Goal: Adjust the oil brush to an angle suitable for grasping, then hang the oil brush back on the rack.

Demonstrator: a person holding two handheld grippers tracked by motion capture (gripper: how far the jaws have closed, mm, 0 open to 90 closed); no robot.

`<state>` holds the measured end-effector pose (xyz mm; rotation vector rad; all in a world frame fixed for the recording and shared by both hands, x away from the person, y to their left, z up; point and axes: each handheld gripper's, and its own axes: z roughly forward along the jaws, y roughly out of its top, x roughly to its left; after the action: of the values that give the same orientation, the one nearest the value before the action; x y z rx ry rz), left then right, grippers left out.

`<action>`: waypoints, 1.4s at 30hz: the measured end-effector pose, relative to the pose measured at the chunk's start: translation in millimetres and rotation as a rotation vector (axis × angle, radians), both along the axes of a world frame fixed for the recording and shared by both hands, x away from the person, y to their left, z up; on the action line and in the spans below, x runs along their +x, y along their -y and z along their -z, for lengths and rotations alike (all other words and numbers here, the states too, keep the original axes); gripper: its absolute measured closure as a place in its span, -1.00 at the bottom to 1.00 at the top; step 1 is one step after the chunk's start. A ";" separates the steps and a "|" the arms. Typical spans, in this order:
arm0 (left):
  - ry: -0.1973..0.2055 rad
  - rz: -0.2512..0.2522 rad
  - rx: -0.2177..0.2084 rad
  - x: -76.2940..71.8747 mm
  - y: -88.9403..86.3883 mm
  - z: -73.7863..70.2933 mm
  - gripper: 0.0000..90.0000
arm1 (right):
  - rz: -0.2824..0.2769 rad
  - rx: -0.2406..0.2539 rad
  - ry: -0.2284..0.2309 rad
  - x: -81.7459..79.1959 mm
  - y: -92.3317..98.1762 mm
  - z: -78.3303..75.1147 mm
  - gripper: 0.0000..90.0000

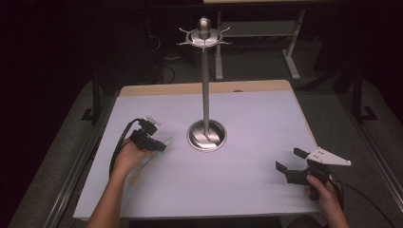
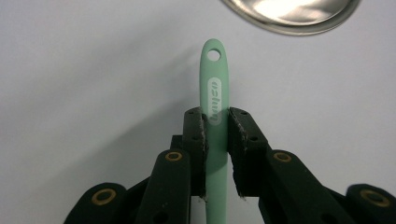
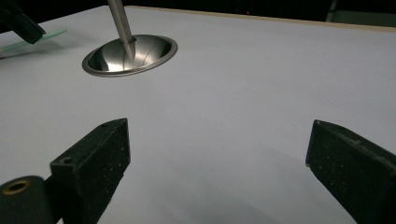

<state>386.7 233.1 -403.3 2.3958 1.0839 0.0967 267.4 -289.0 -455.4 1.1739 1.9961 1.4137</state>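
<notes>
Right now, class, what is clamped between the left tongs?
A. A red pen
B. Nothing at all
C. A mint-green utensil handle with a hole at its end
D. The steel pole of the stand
C: in the left gripper view the left tongs press on both sides of a mint-green handle with a round hole near its tip, while the steel stand stands apart on the table.

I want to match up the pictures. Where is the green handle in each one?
High view: the green handle sits left of middle, in the left claw.
Left gripper view: centre, upright, clamped between the jaws.
Right gripper view: top left corner, a thin green strip.
Shared landmark: the shiny round stand base.
</notes>
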 end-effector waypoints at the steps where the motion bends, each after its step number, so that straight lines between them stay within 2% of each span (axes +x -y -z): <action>1: 0.000 0.000 0.000 0.0 0.0 0.0 0.72 | 0.000 0.000 0.000 0.0 0.0 0.0 -0.87; 3: 0.017 -0.001 -0.081 -2.7 -5.3 -3.9 0.72 | -0.001 0.001 0.000 0.0 0.0 0.0 -0.87; 4: 0.017 -0.001 -0.081 -2.7 -5.3 -3.9 0.72 | -0.001 0.002 -0.001 0.1 0.1 0.0 -0.87; 7: 0.047 0.019 -0.138 -4.9 -13.0 -8.8 0.72 | -0.002 0.000 -0.005 0.5 0.2 0.1 -0.87; 11: 0.104 0.033 -0.271 -9.5 -23.6 -14.7 0.72 | -0.005 -0.005 -0.006 0.9 0.1 0.1 -0.87; 12: 0.104 0.033 -0.271 -9.5 -23.6 -14.7 0.72 | -0.005 -0.005 -0.006 0.9 0.1 0.1 -0.87; 13: 0.117 0.046 -0.293 -10.5 -25.7 -16.4 0.72 | -0.005 -0.004 -0.007 1.1 0.2 0.2 -0.87; 14: 0.146 0.054 -0.323 -12.5 -29.0 -20.2 0.72 | -0.005 -0.001 -0.009 1.2 0.3 0.1 -0.87; 16: 0.178 0.066 -0.352 -14.8 -31.7 -24.3 0.72 | -0.004 0.002 -0.012 1.4 0.5 0.2 -0.87; 19: 0.198 0.076 -0.421 -17.5 -34.9 -29.8 0.72 | -0.007 0.006 -0.014 1.8 0.7 0.2 -0.87; 20: 0.198 0.076 -0.421 -17.5 -34.9 -29.8 0.72 | -0.007 0.006 -0.014 1.8 0.7 0.2 -0.87; 22: 0.236 0.092 -0.472 -20.2 -38.4 -35.2 0.72 | -0.009 0.008 -0.015 1.9 1.0 0.3 -0.87; 29: 0.317 0.092 -0.540 -28.1 -42.1 -45.5 0.72 | -0.016 0.005 -0.022 2.3 0.2 0.2 -0.87; 33: 0.327 0.105 -0.574 -28.7 -43.2 -51.0 0.72 | -0.018 0.006 -0.027 3.3 0.7 0.4 -0.87; 34: 0.335 0.112 -0.593 -28.9 -42.6 -55.3 0.72 | -0.017 0.006 -0.028 3.4 0.7 0.4 -0.87; 36: 0.344 0.116 -0.599 -29.2 -42.2 -58.0 0.72 | -0.017 0.005 -0.028 3.5 0.7 0.4 -0.87; 42: 0.387 0.148 -0.663 -29.6 -37.7 -79.1 0.72 | -0.017 0.003 -0.030 3.8 0.6 0.5 -0.87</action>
<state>357.1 270.8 -324.3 1.7533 0.6239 0.1213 271.2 -289.6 -455.9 1.1896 2.0293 1.4158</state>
